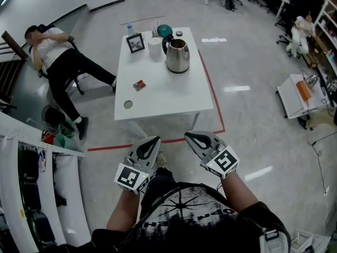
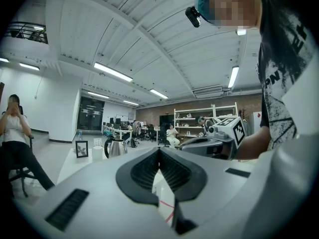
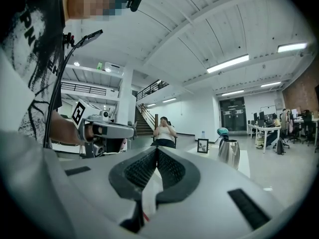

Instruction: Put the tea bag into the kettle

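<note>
While I hold both tools level and short of the table, the pale floor [image 1: 253, 115] fills most of the head view, with a red tape line [image 1: 213, 96] running along the table's right side and near edge. The white table [image 1: 163, 96] stands ahead of me. To its left, a seated person [image 1: 63, 62] leans back in a chair with legs stretched toward the table.

My left gripper [image 1: 149, 146] and right gripper [image 1: 197, 138] sit side by side at the bottom of that view, well apart from the table. In the left gripper view the left gripper's jaws are together at the tips with nothing between them. The right gripper's jaws are likewise closed and empty in its own view.

The steel kettle [image 1: 178, 55] stands open at the far end of the table, toward the right. Just beside it on the left is a white cylinder [image 1: 155, 48], then a black picture frame [image 1: 136, 42] standing upright. A teal lid [image 1: 165, 31] lies behind the kettle near the far edge.

The tea bag [image 1: 139, 85], a small reddish packet, lies flat near the middle of the table, left of centre and apart from the kettle. Nearer to me, a small grey disc [image 1: 128, 104] rests close to the table's left edge.
</note>
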A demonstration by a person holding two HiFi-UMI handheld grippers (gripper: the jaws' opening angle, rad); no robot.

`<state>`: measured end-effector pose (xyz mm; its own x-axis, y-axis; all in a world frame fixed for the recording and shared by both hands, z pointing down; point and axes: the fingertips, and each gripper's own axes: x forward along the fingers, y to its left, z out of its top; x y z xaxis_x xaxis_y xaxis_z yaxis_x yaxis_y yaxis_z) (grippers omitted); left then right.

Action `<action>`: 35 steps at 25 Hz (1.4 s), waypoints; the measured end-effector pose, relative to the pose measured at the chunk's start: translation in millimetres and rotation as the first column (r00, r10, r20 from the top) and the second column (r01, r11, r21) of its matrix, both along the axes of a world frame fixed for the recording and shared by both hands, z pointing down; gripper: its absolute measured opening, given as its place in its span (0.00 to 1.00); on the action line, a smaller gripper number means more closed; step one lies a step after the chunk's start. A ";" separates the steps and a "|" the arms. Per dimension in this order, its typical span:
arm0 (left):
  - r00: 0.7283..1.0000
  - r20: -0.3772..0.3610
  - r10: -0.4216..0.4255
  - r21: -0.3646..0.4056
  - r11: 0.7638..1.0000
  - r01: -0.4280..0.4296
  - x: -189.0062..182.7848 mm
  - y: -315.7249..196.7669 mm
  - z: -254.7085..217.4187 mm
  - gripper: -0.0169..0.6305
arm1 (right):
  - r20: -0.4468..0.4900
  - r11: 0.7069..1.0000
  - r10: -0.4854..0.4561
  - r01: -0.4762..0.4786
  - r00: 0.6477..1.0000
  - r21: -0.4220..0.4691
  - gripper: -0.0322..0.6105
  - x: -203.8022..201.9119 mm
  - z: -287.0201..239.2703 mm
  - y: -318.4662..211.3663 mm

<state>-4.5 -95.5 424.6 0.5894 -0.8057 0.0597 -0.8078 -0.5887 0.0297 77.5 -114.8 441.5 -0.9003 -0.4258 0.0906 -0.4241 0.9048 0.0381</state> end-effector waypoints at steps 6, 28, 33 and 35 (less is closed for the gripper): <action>1.000 0.005 0.015 -0.020 1.000 -0.015 -45.0 -62.8 0.5 0.04 | -0.005 1.000 0.009 -0.009 1.000 0.001 0.07 -44.2 -3.3 -62.5; 0.999 -0.028 0.023 -0.094 0.995 -0.025 -169.3 -220.4 21.4 0.04 | -0.155 0.991 -0.023 0.001 0.988 -0.137 0.07 -194.4 70.9 -253.2; 0.999 -0.029 -0.035 -0.115 0.993 0.032 -202.5 -230.2 35.4 0.04 | -0.247 0.982 -0.042 -0.006 0.968 -0.188 0.09 -227.3 111.5 -285.5; 0.998 -0.027 -0.058 -0.129 0.990 0.054 -211.2 -232.1 36.8 0.04 | -0.276 0.974 -0.060 -0.004 0.959 -0.226 0.19 -238.2 128.2 -294.9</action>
<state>-215.7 -327.5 461.4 0.5466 -0.8243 0.1476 -0.8370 -0.5322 0.1273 -160.7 -409.7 569.7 -0.8363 -0.3409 0.4294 -0.3997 0.9152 -0.0517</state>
